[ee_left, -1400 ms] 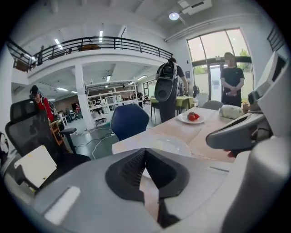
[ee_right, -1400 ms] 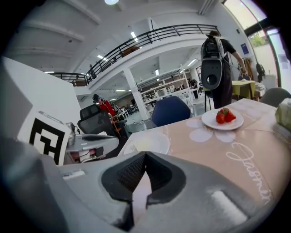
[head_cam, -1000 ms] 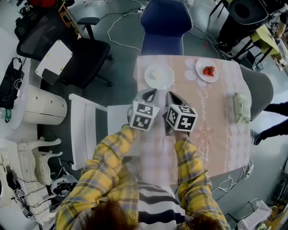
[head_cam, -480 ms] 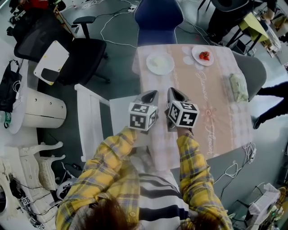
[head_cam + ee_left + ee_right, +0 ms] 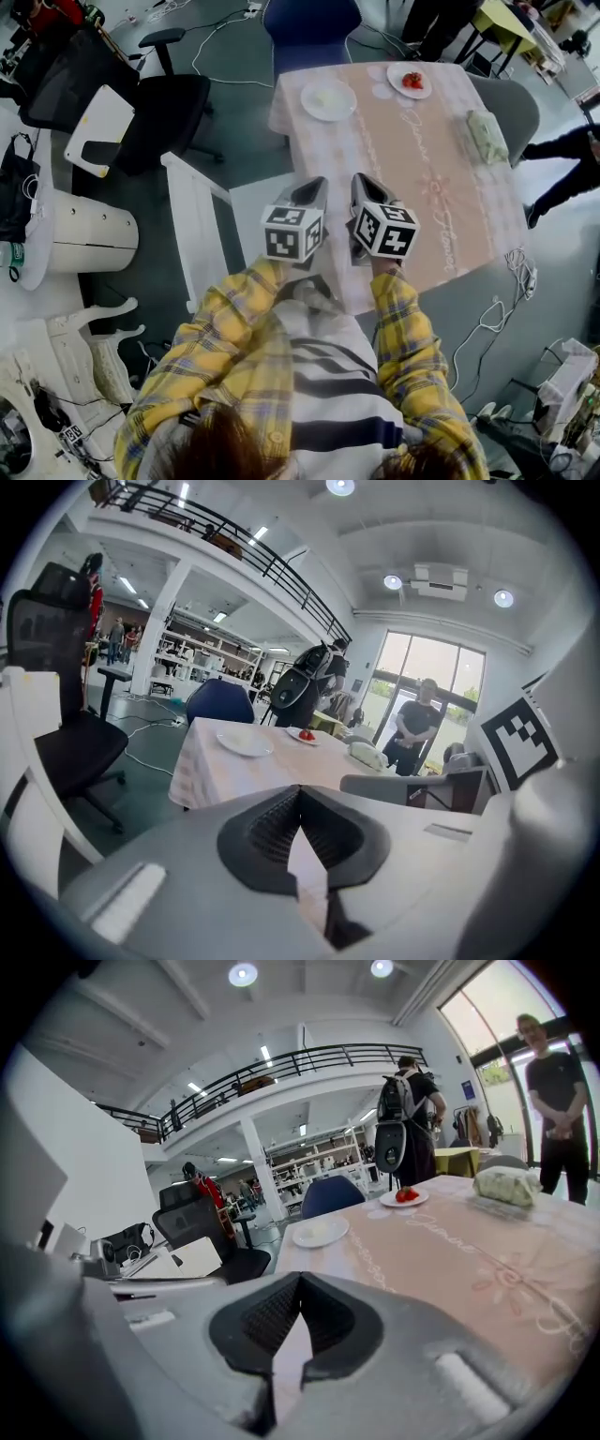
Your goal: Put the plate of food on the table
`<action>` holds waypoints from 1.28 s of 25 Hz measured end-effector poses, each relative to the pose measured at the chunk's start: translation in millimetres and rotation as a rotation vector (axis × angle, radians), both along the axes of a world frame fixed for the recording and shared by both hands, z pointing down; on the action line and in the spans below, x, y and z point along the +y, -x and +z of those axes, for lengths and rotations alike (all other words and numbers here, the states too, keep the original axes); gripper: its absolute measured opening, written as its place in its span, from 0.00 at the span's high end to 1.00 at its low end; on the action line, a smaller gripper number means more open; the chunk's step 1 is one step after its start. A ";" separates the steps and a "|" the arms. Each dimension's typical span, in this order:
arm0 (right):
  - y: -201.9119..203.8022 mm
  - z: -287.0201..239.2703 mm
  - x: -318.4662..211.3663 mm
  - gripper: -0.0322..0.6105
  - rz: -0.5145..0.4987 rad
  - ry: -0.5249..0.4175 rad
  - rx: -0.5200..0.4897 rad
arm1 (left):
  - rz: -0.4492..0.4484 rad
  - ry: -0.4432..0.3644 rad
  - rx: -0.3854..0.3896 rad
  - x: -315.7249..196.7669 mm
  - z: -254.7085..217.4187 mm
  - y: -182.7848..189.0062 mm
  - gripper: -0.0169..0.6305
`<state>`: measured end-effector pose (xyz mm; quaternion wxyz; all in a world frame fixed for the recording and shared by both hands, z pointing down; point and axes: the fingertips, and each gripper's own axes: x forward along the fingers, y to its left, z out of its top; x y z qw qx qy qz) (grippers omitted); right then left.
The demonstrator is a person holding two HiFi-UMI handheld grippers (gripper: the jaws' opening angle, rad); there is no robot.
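Both jaws meet with nothing between: left gripper point(image 5: 312, 186), right gripper point(image 5: 362, 182). The plate of red food point(image 5: 411, 81) rests at the table's point(image 5: 459, 197) far edge; open jaws before approaching its rim.

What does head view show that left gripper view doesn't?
Head view only: the person's plaid sleeves, a black bag, a white drum-shaped unit. Left gripper view only: ceiling lights, balcony railing, window, and a close look at the left gripper with its tongs shut and empty. Both: table, white plate, plate of red food, blue chair, black office chair.
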<state>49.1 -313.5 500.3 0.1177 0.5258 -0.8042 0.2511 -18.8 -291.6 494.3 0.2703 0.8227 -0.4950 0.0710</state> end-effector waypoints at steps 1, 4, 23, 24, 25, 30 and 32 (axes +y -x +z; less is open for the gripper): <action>-1.8 0.9 6.7 0.95 0.003 0.004 0.003 | 0.004 0.004 0.007 4.9 0.1 -1.9 0.97; -9.2 1.2 23.1 0.95 0.006 0.004 0.017 | 0.014 0.009 0.022 17.3 -1.8 -9.2 0.97; -36.9 1.4 145.3 0.95 -0.005 -0.002 0.014 | 0.023 0.001 0.036 126.6 -13.2 -38.7 0.97; -37.9 1.3 151.7 0.95 -0.006 -0.003 0.010 | 0.024 -0.004 0.031 132.1 -14.2 -39.8 0.97; -38.7 1.6 158.2 0.95 -0.008 -0.003 0.006 | 0.023 -0.007 0.027 137.9 -14.5 -40.4 0.97; -40.0 0.4 185.8 0.95 -0.022 -0.013 -0.002 | 0.016 -0.009 0.019 164.1 -13.6 -40.6 0.97; -38.8 -1.6 193.8 0.95 -0.028 -0.020 0.001 | 0.013 -0.009 0.019 172.6 -13.5 -40.0 0.97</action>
